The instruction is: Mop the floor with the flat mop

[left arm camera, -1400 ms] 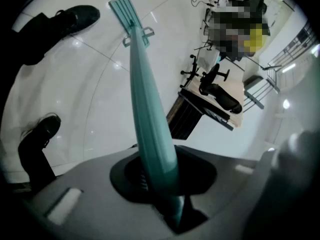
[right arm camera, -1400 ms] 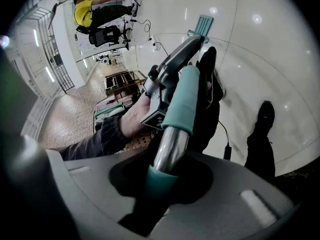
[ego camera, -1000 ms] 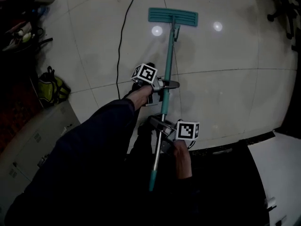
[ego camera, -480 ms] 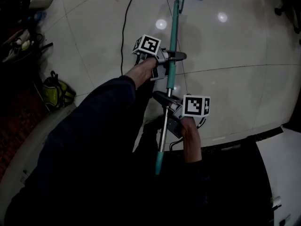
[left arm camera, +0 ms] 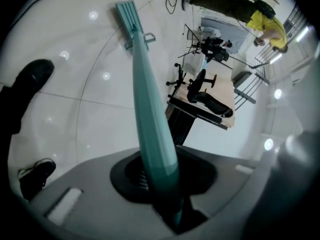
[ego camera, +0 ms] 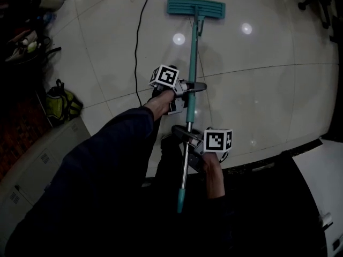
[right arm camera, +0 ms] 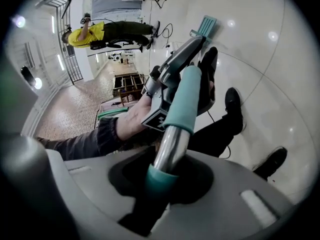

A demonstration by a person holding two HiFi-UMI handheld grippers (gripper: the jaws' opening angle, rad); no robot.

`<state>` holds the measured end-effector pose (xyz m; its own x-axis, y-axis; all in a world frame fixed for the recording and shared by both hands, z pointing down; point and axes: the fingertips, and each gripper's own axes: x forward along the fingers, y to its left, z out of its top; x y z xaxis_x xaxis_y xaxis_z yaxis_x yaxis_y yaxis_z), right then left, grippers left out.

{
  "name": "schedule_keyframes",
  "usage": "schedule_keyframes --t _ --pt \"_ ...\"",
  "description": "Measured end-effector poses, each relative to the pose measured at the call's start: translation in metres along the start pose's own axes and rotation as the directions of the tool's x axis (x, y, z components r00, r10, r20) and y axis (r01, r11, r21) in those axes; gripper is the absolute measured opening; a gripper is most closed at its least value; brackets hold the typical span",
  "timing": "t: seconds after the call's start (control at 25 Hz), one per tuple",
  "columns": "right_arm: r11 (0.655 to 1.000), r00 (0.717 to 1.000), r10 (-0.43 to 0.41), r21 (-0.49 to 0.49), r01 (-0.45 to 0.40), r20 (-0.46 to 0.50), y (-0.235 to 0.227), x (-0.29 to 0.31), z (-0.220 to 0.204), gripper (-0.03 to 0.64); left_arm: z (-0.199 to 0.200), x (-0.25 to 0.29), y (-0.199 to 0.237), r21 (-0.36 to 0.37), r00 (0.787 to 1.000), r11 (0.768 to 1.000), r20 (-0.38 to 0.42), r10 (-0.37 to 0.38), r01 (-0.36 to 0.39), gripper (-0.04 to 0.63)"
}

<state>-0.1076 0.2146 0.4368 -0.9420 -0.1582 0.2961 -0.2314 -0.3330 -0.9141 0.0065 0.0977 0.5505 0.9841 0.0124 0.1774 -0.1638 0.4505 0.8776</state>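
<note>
Pulled back toward the person since half a second ago, the flat mop (ego camera: 192, 52) rests its teal head (ego camera: 195, 8) on the tiled floor (ego camera: 257, 90). The left hand-held gripper (ego camera: 189, 88) clamps the teal shaft, and the right hand-held gripper (ego camera: 186, 135) clamps its metal section nearer the person.

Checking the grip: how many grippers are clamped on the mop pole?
2: left gripper on the teal part of the mop pole; right gripper on its metal part.

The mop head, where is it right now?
In the head view, the mop head lies flat on the white tiled floor at top centre, just right of a black cable.
</note>
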Motion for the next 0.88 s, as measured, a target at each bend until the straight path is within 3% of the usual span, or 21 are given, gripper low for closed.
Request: schedule_keyframes --t 0.32,0.52,0.72,0.88 --pt "0.999 0.993 -0.046 -0.016 0.044 -0.113 -0.057 -0.048 -0.161 0.094 -0.158 0.009 0.077 -0.035 0.999 0.999 -0.015 0.031 -0.032 0.114" --pt "0.998 0.982 -0.068 -0.014 0.066 -0.175 -0.088 -0.076 -0.233 0.097 -0.232 0.02 0.118 -0.074 0.998 0.996 -0.037 0.047 -0.05 0.114" --pt "0.998 0.98 -0.069 0.003 0.07 -0.189 -0.112 -0.091 -0.265 0.098 -0.268 0.033 0.146 -0.091 0.994 0.992 -0.072 0.079 -0.086 0.114" --pt "0.998 0.984 -0.056 0.024 0.061 -0.166 -0.115 -0.088 -0.264 0.098 -0.269 0.035 0.153 -0.1 0.992 0.99 -0.081 0.094 -0.102 0.114"
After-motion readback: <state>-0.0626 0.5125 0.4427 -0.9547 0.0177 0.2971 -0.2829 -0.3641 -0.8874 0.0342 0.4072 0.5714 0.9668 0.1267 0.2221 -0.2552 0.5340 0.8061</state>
